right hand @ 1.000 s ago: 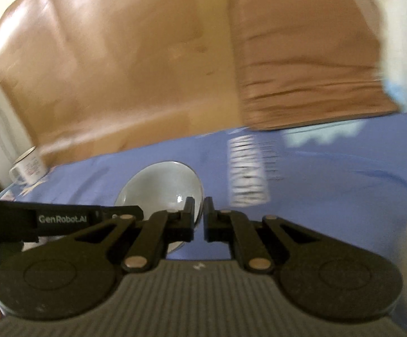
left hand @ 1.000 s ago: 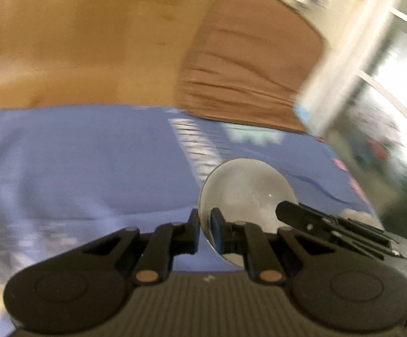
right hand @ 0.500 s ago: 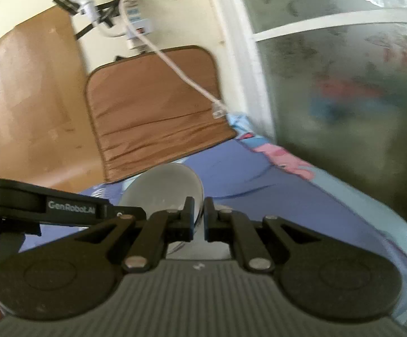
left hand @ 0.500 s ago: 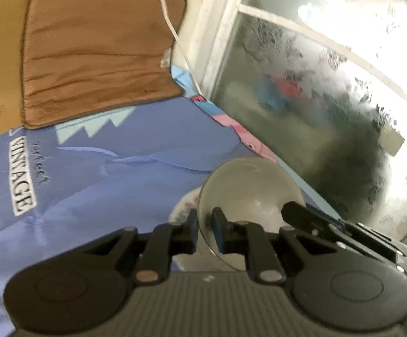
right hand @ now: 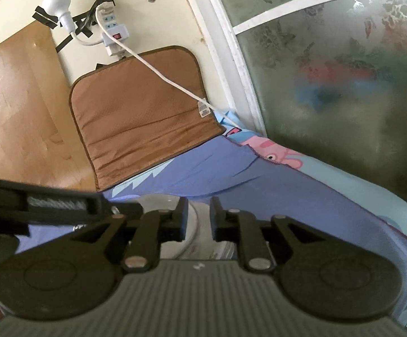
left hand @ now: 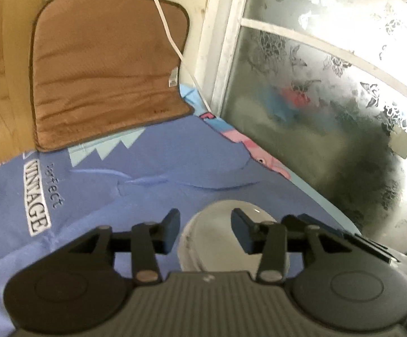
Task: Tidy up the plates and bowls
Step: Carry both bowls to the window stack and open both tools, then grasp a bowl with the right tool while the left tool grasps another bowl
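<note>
Black fingers of the left gripper [left hand: 205, 231] have just been opening — now apart, gripping nothing, the glass bowl [left hand: 226, 241] below them on the blue cloth [left hand: 153, 174]. Right gripper [right hand: 198, 219] has opened narrowly over its rim. Behind, a brown mat [left hand: 105, 70].

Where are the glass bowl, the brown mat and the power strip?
glass bowl [left hand: 220, 224]: left wrist view, its domed side between the fingers.
brown mat [left hand: 105, 70]: left wrist view, its middle.
power strip [right hand: 113, 32]: right wrist view, its white body.
</note>
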Motion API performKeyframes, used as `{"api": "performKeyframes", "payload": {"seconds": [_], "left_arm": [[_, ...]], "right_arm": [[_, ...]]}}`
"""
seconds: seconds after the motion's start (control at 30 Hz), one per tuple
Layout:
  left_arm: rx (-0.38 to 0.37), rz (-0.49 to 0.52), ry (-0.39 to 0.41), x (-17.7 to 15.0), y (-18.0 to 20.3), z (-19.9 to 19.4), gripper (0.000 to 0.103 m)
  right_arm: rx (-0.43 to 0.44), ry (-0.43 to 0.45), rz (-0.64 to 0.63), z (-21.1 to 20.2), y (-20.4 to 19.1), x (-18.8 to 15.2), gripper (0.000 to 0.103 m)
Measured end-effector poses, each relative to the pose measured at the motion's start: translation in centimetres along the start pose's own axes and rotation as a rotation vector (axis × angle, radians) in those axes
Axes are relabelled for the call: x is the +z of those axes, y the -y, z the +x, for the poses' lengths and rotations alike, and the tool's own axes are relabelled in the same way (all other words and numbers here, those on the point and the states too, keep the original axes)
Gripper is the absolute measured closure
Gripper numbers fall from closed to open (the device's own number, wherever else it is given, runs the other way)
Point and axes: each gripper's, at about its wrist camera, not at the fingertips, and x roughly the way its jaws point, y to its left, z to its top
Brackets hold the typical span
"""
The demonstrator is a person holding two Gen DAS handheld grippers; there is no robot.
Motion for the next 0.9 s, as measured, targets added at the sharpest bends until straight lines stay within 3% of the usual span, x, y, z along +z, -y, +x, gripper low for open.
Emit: {"api": "performKeyframes", "payload": {"seconds": [0.2,0.4,0.57,0.73,0.9], "left_arm": [[0.016,-0.038,0.030,-0.7,-2.2,-1.8,0.062],[0.107,-0.095,0.068,-3.5,-6.9,-4.8,0.062],[0.191,-0.203,0.041,-7.0,-12.6,-7.0,0.062],[0.238,-0.270,0.038,-10.4,-17.2,-10.2,0.062],[0.256,-0.314,0.087,-13.8,-20.7,-15.0,0.057]], "right_arm": [[0.007,0.048,-0.025,-0.8,-1.4,0.4,0.081],[0.108,0.029,-0.103,-0.7,-5.0,0.0,0.081],[0.225,-0.090,-0.174,0.9,-9.3,-1.5,0.081],[0.350,-0.273,-0.201,3.8,-13.6,-3.4,0.081],[0.461,-0.438,-0.226,6.0,-18.6,-5.5,0.081]]}}
